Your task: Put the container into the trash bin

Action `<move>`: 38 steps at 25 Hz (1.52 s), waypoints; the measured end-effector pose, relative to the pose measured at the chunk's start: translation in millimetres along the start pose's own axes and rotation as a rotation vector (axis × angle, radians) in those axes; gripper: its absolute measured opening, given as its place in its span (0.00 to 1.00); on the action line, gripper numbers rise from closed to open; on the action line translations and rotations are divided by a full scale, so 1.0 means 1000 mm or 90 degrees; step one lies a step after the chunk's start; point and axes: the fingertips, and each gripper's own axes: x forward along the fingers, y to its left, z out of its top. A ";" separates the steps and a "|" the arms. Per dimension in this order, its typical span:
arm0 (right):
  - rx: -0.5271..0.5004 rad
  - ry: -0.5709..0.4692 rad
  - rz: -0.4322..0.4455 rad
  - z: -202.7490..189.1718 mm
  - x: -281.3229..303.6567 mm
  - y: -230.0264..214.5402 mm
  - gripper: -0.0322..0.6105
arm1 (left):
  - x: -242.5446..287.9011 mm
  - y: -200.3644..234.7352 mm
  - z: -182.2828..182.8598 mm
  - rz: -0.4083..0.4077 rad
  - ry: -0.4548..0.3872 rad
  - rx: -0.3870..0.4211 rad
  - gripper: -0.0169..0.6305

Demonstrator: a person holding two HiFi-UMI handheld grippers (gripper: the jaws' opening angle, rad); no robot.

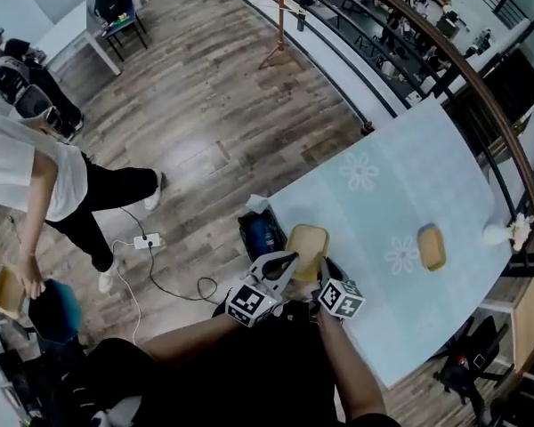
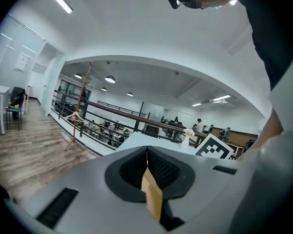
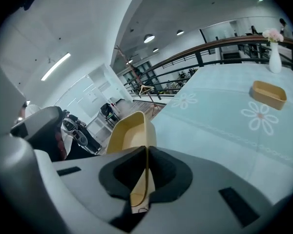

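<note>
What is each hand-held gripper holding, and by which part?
Right hand-held gripper: the container, by its wall. Left hand-held gripper: a tan edge, probably its rim.

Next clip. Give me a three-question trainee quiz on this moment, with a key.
1. True or false: the left gripper and the right gripper are both shut on the tan container.
2. Multiple choice: besides that one, how many containers lie on the table? A none, B one, C three.
3. Fill in: near the table's far corner, by the railing, stands a white ____ of flowers.

Key
1. True: each pinches a thin tan wall.
2. B: the second container lies loose on the cloth.
3. vase
</note>
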 end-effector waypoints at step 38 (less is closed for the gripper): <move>-0.259 0.266 0.050 -0.185 0.294 0.036 0.12 | -0.109 0.197 -0.117 0.370 -0.085 -0.173 0.05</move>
